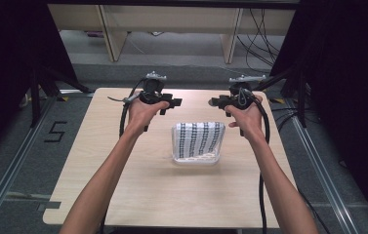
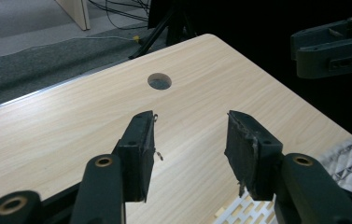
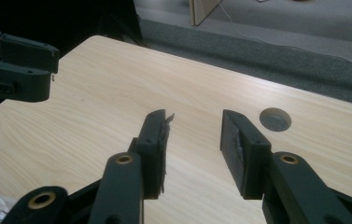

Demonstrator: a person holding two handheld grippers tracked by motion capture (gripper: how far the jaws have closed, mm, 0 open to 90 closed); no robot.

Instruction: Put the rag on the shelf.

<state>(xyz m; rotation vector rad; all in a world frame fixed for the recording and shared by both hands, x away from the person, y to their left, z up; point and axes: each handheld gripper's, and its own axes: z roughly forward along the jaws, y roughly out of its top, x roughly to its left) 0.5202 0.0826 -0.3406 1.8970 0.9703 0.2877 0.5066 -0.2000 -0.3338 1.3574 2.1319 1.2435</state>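
A pale wood-grain worktop [image 1: 137, 195] with rounded corners stands on grey carpet, with a taped "5" [image 1: 55, 131] on the floor to its left, dark stands at both sides and light wooden furniture legs [image 1: 111, 34] beyond. A clear tray [image 1: 197, 158] holding a black-and-white patterned cloth [image 1: 198, 139] lies near the worktop's middle. Past the tray, the left hand-held gripper [image 1: 172, 103] and the right hand-held gripper [image 1: 215, 102] hover apart and face each other, both with jaws spread on nothing, the tray lying between and nearer than them.
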